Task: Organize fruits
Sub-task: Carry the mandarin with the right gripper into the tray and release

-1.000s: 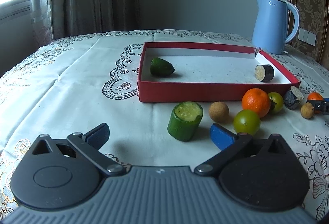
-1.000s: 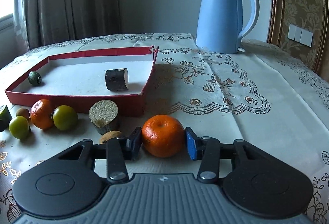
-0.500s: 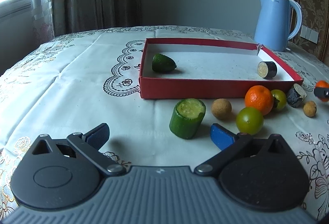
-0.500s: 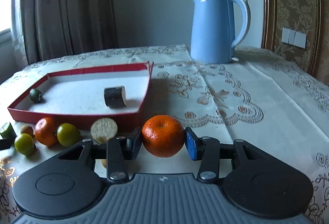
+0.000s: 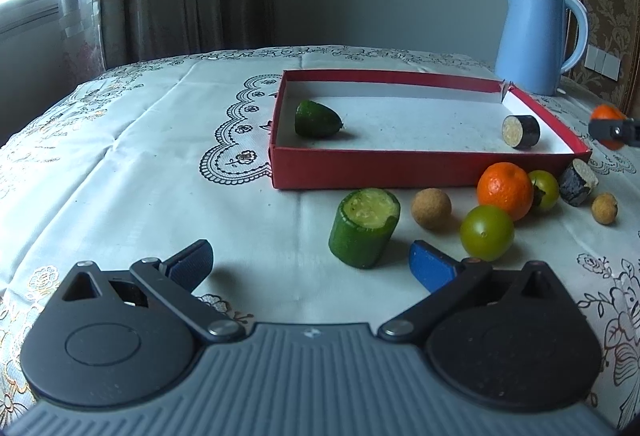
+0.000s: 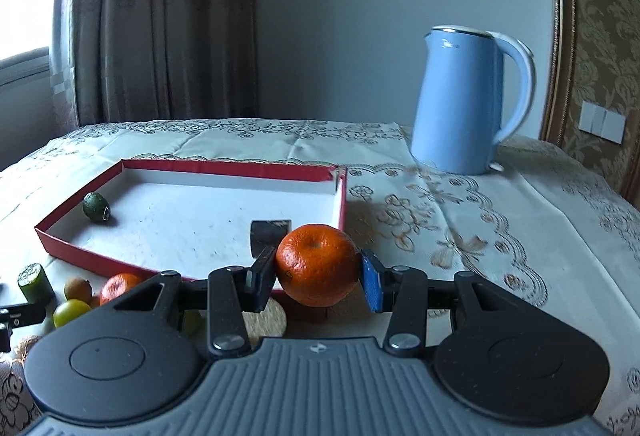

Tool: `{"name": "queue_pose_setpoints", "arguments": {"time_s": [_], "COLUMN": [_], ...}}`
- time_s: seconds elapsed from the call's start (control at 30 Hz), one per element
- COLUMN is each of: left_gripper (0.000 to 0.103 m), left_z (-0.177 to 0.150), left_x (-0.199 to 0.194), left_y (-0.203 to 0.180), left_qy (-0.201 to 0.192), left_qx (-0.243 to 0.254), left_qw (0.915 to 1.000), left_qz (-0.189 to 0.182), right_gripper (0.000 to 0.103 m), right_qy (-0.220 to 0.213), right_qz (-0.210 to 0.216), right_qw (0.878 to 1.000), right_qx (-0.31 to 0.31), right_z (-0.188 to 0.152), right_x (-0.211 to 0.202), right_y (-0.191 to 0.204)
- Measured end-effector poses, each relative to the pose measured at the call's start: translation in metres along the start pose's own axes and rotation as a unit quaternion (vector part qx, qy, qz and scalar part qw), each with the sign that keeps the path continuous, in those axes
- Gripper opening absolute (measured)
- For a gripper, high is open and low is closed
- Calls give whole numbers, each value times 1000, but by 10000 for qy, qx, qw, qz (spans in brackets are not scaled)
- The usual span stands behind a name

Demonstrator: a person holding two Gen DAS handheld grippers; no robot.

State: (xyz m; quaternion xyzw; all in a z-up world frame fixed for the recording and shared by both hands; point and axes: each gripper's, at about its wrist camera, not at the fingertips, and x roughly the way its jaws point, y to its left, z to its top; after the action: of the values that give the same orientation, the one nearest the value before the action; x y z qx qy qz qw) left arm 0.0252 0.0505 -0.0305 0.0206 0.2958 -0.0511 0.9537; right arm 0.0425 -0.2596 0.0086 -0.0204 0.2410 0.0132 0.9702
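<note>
Heavy brown curtains (image 6: 160,20) hang left of the shallow red cardboard tray (image 6: 192,166) on the embroidered white tablecloth (image 5: 140,164). Left gripper (image 5: 308,262) spread wide, empty, near the tray's front wall. Right gripper (image 6: 318,272) clamps a round orange mandarin (image 6: 318,264) just above the tray's right front corner; pale blue electric kettle (image 6: 468,100) beyond, right.

Left wrist view: low over bench (image 5: 160,156), facing red tray (image 5: 360,172) long side, kettle (image 5: 532,36) far right. Right wrist view: nearer the kettle (image 6: 460,104), facing the tray's (image 6: 240,168) right corner. Both share tray, kettle, curtain (image 6: 160,16).
</note>
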Motion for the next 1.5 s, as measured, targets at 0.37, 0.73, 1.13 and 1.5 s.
{"name": "queue_pose_setpoints", "arguments": {"time_s": [0.37,0.73,1.13,1.5], "left_gripper": [103,103,103,103], "left_z": [0,1,1,1], "left_x": [-1,-1,-1,-1], "left_y": [3,3,4,3], "left_qy": [-18,-16,-5,-3], "left_qx": [-78,-113,-152,-150], "left_qw": [9999,9998,9997,9997], "left_qz": [-89,-145,-184,-180], "right_gripper": [44,44,44,44], "right_qy": [236,513,871,875], "right_qz": [260,378,387,73], "right_qw": [9993,9979,9954,9956], "right_qx": [-102,-145,-112,-324], "right_z": [5,9,9,14], "right_x": [20,40,67,92], "right_y": [16,23,26,32]}}
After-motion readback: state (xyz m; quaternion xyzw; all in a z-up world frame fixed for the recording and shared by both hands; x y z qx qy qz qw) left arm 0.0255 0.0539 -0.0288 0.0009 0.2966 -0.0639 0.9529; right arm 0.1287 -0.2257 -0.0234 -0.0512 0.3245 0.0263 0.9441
